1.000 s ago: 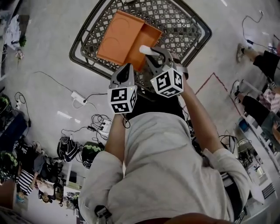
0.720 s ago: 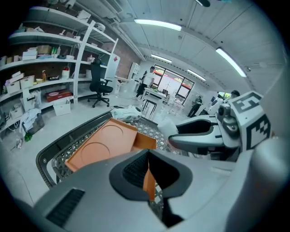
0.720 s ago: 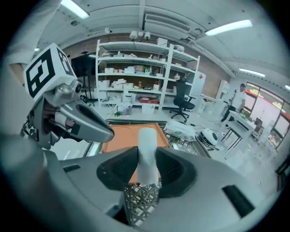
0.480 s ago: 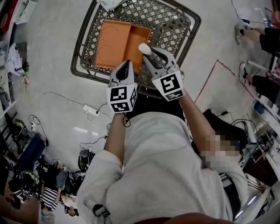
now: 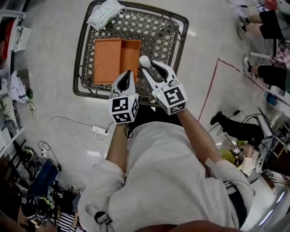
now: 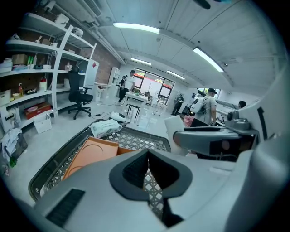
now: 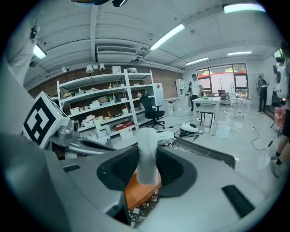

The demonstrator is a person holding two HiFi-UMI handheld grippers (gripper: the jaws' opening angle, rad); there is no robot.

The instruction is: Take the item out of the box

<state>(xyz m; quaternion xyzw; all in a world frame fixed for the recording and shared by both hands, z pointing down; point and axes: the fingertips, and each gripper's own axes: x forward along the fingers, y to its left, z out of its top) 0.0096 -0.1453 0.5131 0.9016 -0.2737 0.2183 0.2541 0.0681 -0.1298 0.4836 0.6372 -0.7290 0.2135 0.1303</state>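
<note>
The box [image 5: 117, 60] is plain orange, inside and out. The counter [image 5: 158, 27] is a dark grey-brown open lattice with a darker rim. The item [image 7: 147, 156] is plain white. The packet [image 5: 104, 13] is whitish. The left gripper [image 5: 128, 73] and right gripper [image 5: 149, 67] are pale grey, black inside the jaws. Each bears a cube [image 5: 123, 108] patterned in black-and-white squares. The floor [image 5: 54, 54] is light grey, crossed by a thin red line [image 5: 210, 86]. The shirt [image 5: 172, 181] is off-white.
</note>
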